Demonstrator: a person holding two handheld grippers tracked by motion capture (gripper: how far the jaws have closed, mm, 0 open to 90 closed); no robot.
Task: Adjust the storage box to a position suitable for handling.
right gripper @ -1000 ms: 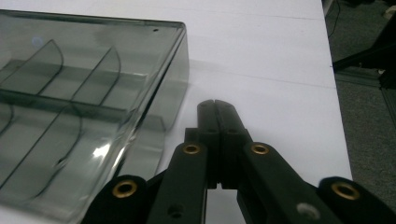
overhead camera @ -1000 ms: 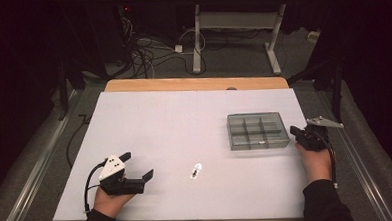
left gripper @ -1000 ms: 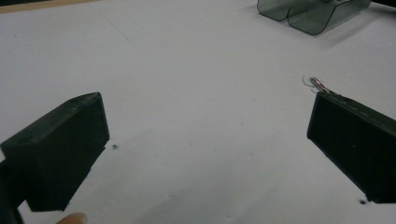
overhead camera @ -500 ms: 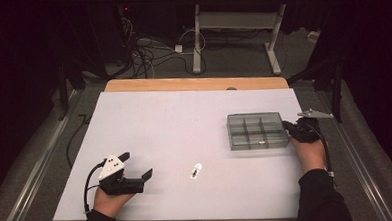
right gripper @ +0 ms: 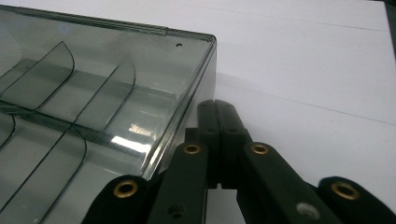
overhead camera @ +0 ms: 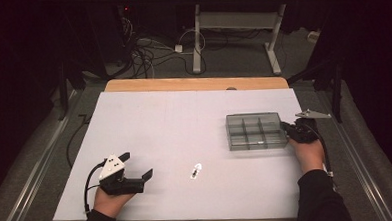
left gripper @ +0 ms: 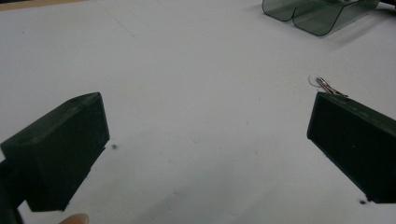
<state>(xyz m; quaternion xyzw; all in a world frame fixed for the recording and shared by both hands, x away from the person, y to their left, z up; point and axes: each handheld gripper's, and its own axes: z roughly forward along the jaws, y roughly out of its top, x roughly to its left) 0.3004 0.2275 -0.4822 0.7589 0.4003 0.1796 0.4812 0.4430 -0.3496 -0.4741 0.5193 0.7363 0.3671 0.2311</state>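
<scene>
A clear grey compartment box (overhead camera: 256,131) lies open-topped at the right of the white table. My right gripper (overhead camera: 286,126) sits at its right wall with the jaws shut and empty. In the right gripper view the shut tips (right gripper: 215,104) lie right beside the box's side wall (right gripper: 189,109), near its corner. My left gripper (overhead camera: 136,164) rests at the table's near left, open, nothing between its jaws. A small shiny metal piece (overhead camera: 196,170) lies on the table between the hands. In the left gripper view that piece (left gripper: 327,86) shows just past the right jaw of the left gripper (left gripper: 205,140).
The white table top (overhead camera: 174,126) has a wooden strip (overhead camera: 193,83) along its far edge. The box (left gripper: 322,14) shows far off in the left gripper view. Cables and a desk frame stand on the dark floor behind.
My right gripper has edged forward and left, closing up to the box's right wall. The left gripper and the small metal piece have stayed put.
</scene>
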